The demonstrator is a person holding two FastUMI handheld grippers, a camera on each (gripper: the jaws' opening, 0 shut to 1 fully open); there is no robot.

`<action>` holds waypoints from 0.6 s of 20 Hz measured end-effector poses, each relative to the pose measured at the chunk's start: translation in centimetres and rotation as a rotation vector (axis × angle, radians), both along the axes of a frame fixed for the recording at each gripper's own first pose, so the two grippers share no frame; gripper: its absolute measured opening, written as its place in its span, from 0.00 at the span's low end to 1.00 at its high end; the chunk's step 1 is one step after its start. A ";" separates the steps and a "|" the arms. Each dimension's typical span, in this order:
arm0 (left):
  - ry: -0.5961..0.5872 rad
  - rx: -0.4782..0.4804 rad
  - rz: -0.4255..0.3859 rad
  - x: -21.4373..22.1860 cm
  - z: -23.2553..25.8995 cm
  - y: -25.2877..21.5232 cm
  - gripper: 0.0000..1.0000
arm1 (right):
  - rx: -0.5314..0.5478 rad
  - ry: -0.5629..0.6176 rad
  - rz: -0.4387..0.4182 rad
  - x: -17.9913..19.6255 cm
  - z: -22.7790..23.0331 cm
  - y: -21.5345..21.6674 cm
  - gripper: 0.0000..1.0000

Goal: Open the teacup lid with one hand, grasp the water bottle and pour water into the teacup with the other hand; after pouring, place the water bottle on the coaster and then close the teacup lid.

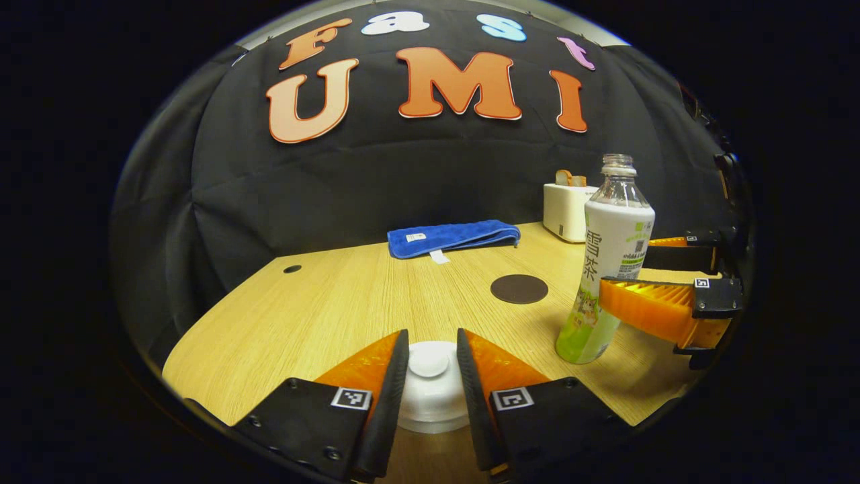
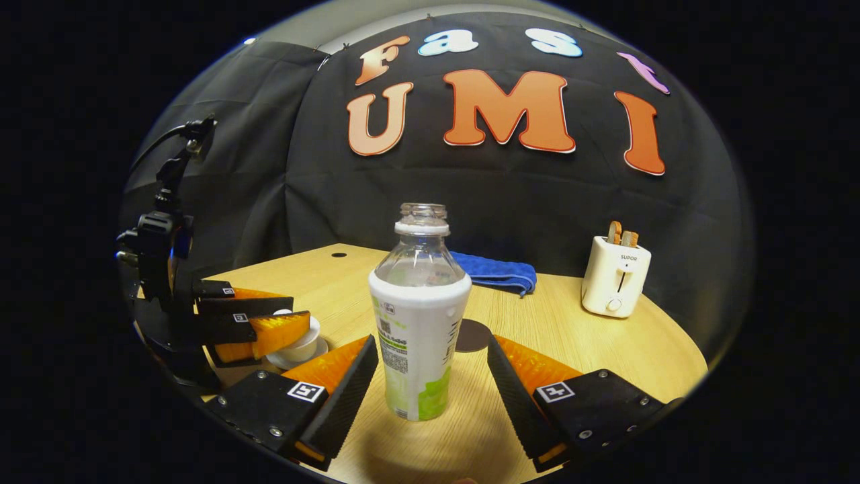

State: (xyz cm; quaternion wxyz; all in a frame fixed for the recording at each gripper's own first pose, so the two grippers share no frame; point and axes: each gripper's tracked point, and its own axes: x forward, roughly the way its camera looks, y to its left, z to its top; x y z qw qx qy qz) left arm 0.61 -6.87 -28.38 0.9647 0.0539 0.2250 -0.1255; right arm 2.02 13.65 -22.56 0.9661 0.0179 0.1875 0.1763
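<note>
A white teacup with its lid (image 1: 430,396) on stands at the table's near edge. My left gripper (image 1: 433,356) is open, a finger on each side of the lid's knob (image 1: 428,363), with a thin gap on the right. The right gripper view shows the cup (image 2: 300,346) at far left between those fingers (image 2: 269,334). The uncapped water bottle (image 2: 418,323) stands upright on the table. My right gripper (image 2: 431,344) is open around it, apart from both sides. In the left gripper view, the bottle (image 1: 608,269) has the right fingers (image 1: 645,309) around it. A dark round coaster (image 1: 519,289) lies behind.
A folded blue towel (image 1: 453,236) lies at the back of the wooden table (image 1: 336,316). A white toaster (image 2: 615,275) with bread in it stands at the back right. A small hole (image 1: 292,269) is in the tabletop at back left.
</note>
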 end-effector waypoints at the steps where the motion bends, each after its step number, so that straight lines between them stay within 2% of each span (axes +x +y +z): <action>1: 0.003 0.003 -0.003 0.1 -0.1 -0.1 0.48 | 0.000 0.001 0.001 0.0 -0.1 0.0 0.98; 2: -0.015 0.007 0.020 0.3 0.0 0.4 0.48 | -0.001 0.002 0.002 0.1 -0.2 0.2 0.99; 4: -0.004 -0.004 0.016 0.4 -0.1 0.2 0.33 | -0.001 0.005 0.003 0.1 -0.4 0.2 0.99; 8: -0.035 -0.021 0.009 0.7 1.1 -0.1 0.33 | -0.001 0.016 0.003 0.3 -0.9 0.5 0.98; 10: -0.064 -0.037 0.021 0.8 2.3 0.4 0.26 | 0.001 0.024 0.006 0.5 -1.2 0.8 0.98; 12: -0.094 -0.033 0.034 1.0 3.4 1.0 0.26 | 0.000 0.034 0.010 0.6 -1.6 1.2 0.98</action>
